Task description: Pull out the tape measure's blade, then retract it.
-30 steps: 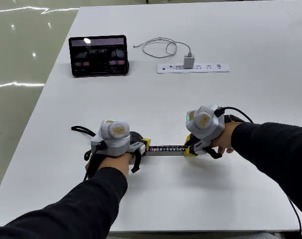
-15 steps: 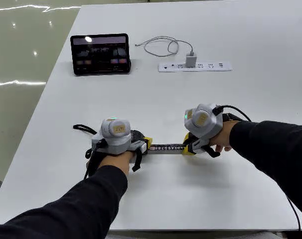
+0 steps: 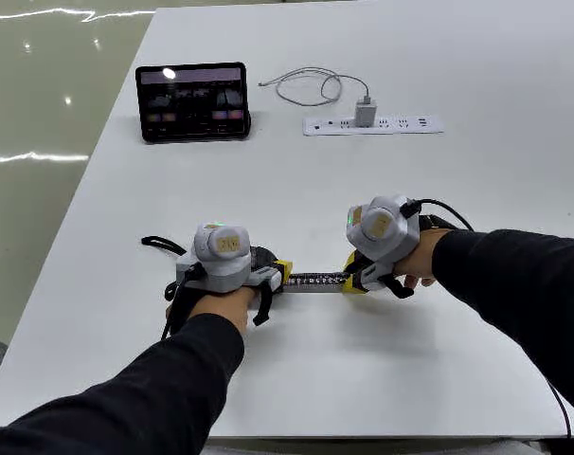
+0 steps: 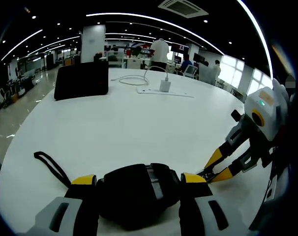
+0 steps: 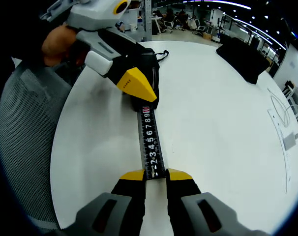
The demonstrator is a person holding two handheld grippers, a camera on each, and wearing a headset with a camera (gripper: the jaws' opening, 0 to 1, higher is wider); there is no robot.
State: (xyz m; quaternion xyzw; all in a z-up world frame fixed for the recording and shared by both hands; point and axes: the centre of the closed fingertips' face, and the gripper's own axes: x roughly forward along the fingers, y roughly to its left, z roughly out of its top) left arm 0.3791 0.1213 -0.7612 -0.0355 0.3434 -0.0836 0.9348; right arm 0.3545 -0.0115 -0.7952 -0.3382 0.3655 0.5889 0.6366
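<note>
White tabletop (image 3: 296, 190) is noted throughout, with a tablet (image 3: 192, 101) and a power strip (image 3: 372, 124) at its far side, well apart from the work.

Since a second ago, the exposed run of blade (image 5: 150, 142) between the two grippers is seen to have shortened. The right gripper (image 5: 155, 174) has been brought nearer the left gripper (image 4: 139, 179). It is judged that the pull-out has been done and the blade is being fed back. Retraction is not yet complete, as a short length remains out.

The tape measure (image 4: 139, 189) is found on the near part of the tabletop, its black case clamped between the left gripper's jaws. The blade's free end is pinched between the right gripper's yellow tips. The blade is held straight and flat; whether it touches the surface cannot be told. Its face is dark with pale numerals, legible up to 9. A black wrist strap (image 4: 50, 167) trails from the case.
</note>
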